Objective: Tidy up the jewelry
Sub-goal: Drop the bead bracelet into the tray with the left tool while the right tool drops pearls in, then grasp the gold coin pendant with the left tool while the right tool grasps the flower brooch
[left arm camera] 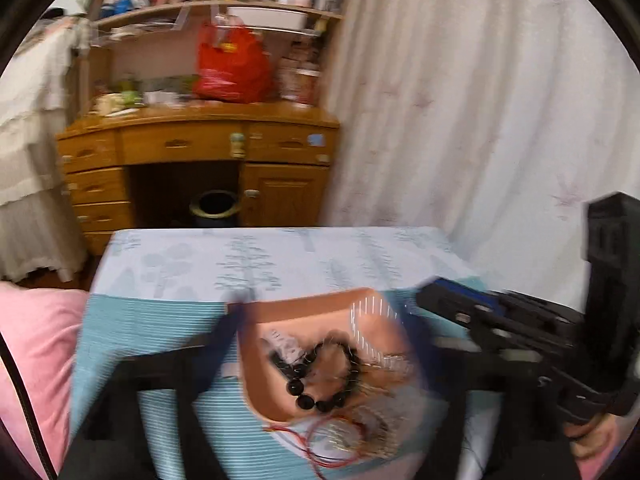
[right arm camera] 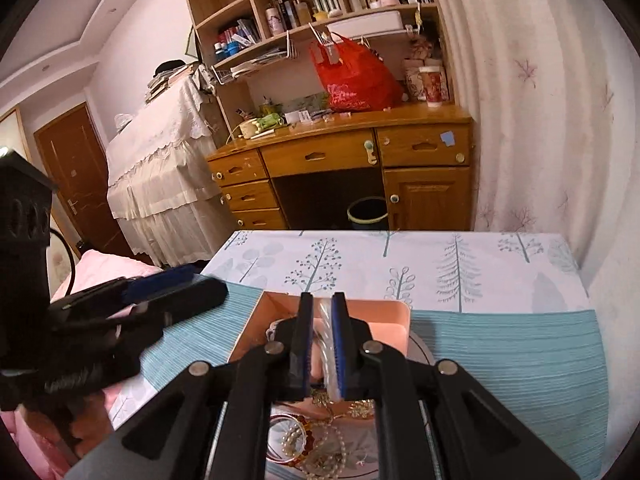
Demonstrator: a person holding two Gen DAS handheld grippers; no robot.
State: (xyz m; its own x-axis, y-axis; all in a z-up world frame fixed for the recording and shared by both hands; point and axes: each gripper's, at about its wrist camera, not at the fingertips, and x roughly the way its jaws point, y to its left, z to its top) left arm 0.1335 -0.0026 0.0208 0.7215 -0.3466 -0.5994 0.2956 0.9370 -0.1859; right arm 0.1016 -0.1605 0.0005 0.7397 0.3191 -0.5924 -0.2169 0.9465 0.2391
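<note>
Right wrist view | right tool (right arm camera: pixel 322 344) is pinching a clear bangle (right arm camera: pixel 327 336) above the pink tray (right arm camera: pixel 394 307) | left tool (left arm camera: pixel 320 344) is standing wide open, empty, over the black bead bracelet (left arm camera: pixel 320 376) in that tray on the desk (right arm camera: pixel 500 352) | step: sorting pieces from plate (right arm camera: pixel 425 354) to tray | next: lowering the bangle in, releasing gently.

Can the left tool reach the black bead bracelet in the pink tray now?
Probably yes. The left tool is open, and the black bead bracelet lies uncovered in the pink tray just ahead of it. The right tool stays beside.
</note>
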